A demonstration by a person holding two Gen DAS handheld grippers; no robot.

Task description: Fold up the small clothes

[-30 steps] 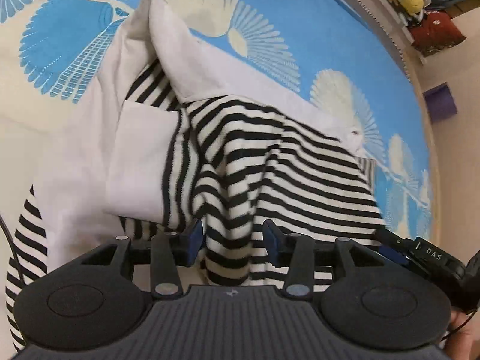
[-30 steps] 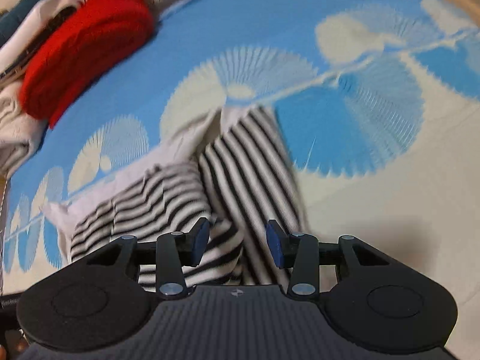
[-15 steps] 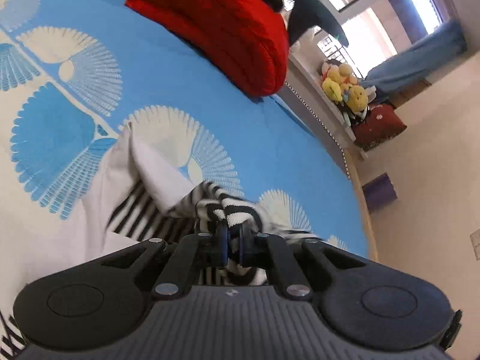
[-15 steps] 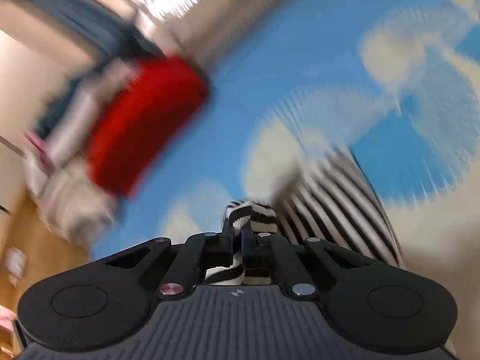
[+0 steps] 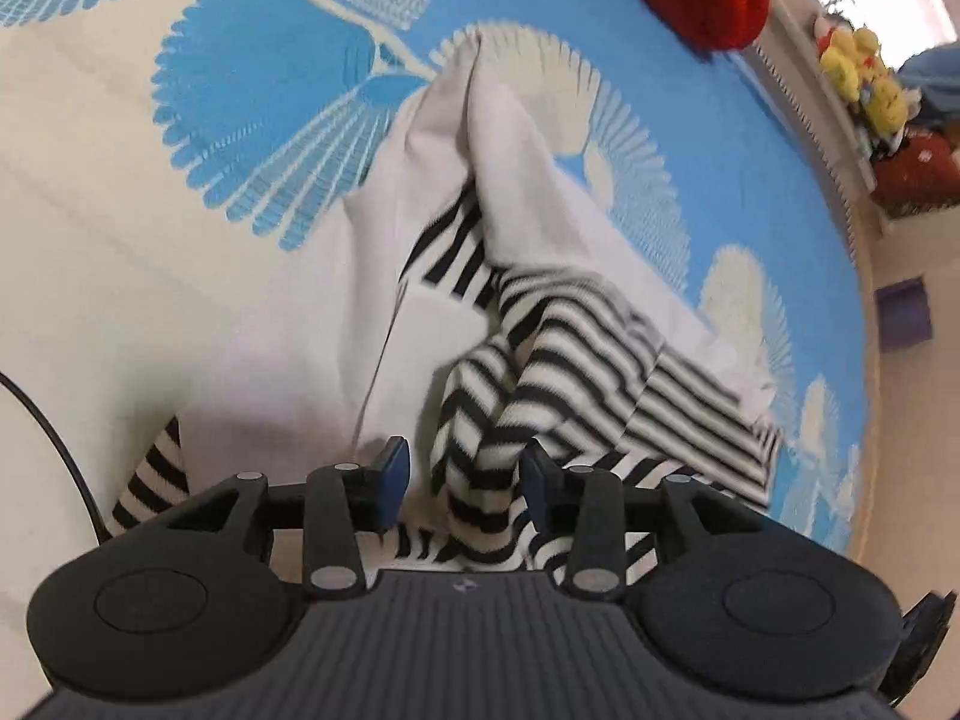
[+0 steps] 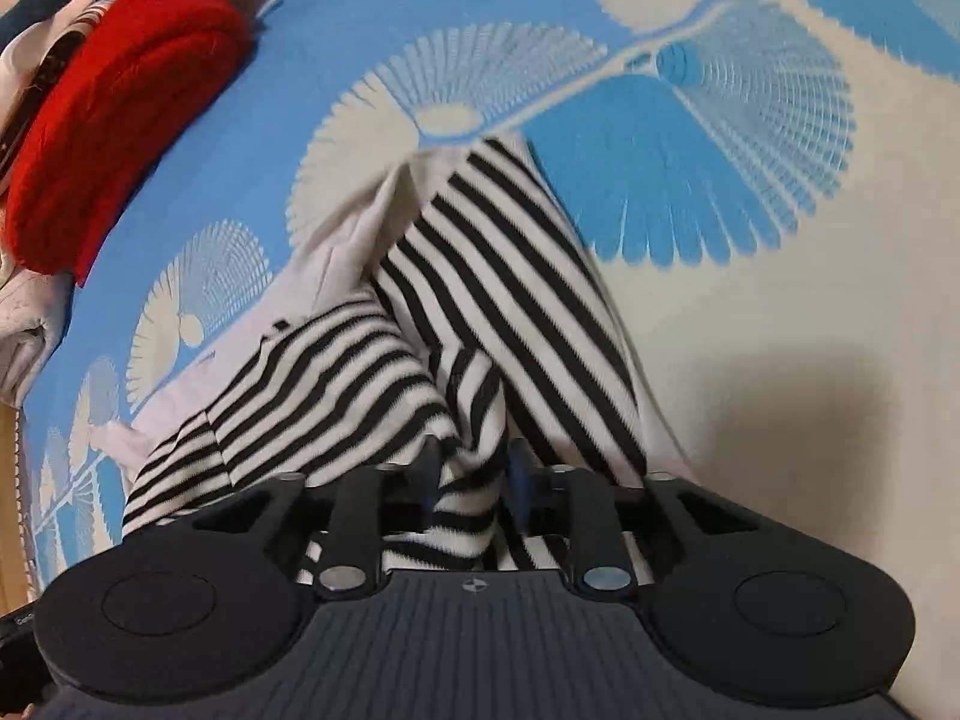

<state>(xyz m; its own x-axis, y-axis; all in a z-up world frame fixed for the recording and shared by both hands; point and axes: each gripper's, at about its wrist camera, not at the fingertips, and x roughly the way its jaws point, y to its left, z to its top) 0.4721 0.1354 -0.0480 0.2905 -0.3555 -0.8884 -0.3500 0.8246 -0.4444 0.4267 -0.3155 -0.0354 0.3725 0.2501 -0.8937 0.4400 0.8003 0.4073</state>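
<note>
The black-and-white striped knit garment with white panels [image 5: 540, 360] lies bunched on the blue-and-cream patterned bedspread [image 5: 252, 120]. A ridge of it stands between the left gripper [image 5: 462, 480] jaws, which are opening, pads clear. The right gripper [image 6: 471, 480] is opening too, stripes still between its jaws. Folding looks half done; flattening remains.

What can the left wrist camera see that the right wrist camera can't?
Only the left wrist view shows yellow stuffed toys on a ledge, a purple box on the floor, and a black cable.

Only the right wrist view shows a pile of pale clothes beside the red one.

Both show the striped garment lying on the blue patterned blanket, the red sweater, and jaws opening with striped cloth between them.
</note>
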